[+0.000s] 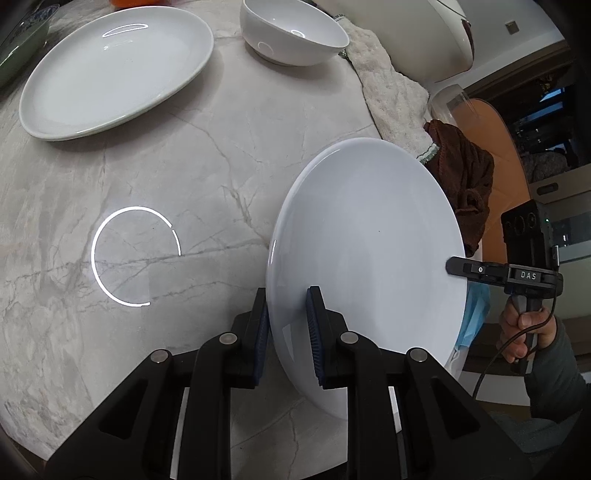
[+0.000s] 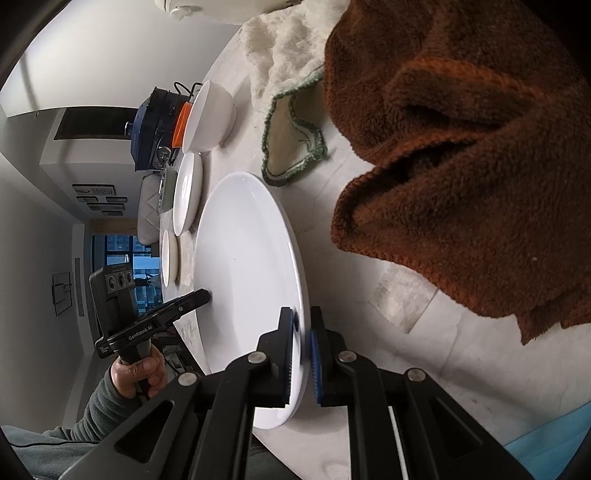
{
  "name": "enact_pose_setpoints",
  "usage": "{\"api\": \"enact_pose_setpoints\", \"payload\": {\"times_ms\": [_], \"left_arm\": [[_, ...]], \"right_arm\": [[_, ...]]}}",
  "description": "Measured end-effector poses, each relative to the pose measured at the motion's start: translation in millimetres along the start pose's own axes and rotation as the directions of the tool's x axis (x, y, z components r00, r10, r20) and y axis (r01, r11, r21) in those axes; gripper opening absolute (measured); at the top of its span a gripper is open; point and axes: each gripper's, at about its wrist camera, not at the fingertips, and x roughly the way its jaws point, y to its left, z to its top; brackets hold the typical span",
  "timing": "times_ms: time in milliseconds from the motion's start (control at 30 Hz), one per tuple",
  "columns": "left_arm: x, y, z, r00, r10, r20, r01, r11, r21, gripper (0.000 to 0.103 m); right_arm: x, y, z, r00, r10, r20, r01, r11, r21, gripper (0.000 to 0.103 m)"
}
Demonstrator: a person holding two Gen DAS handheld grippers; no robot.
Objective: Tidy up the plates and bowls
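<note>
**Two-point plate hold: slip and collision hazards**

The white plate is held on edge above the marble bench, clear of its surface as far as the left wrist view shows. The left tongs are closed on the near rim, one pad on each face. The right tongs straddle the opposite rim; the pad on the plate's upper face touches it, but a narrow gap may remain at the other pad, so I cannot tell whether that grip is firm.

Hazards, as judged from this position:

- Glazed rim between small pads: if either pair relaxes first, the plate may pivot on the remaining grip and drop to the stone.
- Opposed pull or twist between the two hands would load the rim and could cause a sudden slip.
- The brown towel and the cream cloth lie near the plate on the right; a trailing edge could snag.
- The second plate at far left and the bowl beyond it are the likely stacking targets. A tilted or fast descent risks chipping.
</note>
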Motion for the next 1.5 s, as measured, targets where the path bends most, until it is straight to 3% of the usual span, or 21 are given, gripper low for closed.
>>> {"api": "enact_pose_setpoints", "payload": {"times_ms": [433,767,1067,1500], "left_arm": [[-81.5,8.8,-26.2,0.997,0.028,0.077,-0.023,0.998,-0.064,0.017],[-140.2,94.4,-56.1,0.994,0.048,0.094,-0.036,0.991,-0.131,0.017],[-141.9,185.8,-43.8,1.000,0.006,0.025,-0.004,0.997,-0.075,0.017],[-126.2,258.5,-33.2,0.998,-0.033,-0.053,0.033,0.999,-0.005,0.018]], "right_arm": [[7.1,65.2,-0.1,0.999,0.024,-0.042,-0.027,0.996,-0.082,0.012],[77.5,132.8,1.0,0.994,0.026,-0.102,-0.039,0.991,-0.130,0.012],[160.6,166.0,2.3,0.994,-0.055,-0.099,0.051,0.998,-0.041,0.014],[209.0,187.8,4.0,0.983,-0.174,-0.051,0.175,0.984,0.018,0.015]]}}
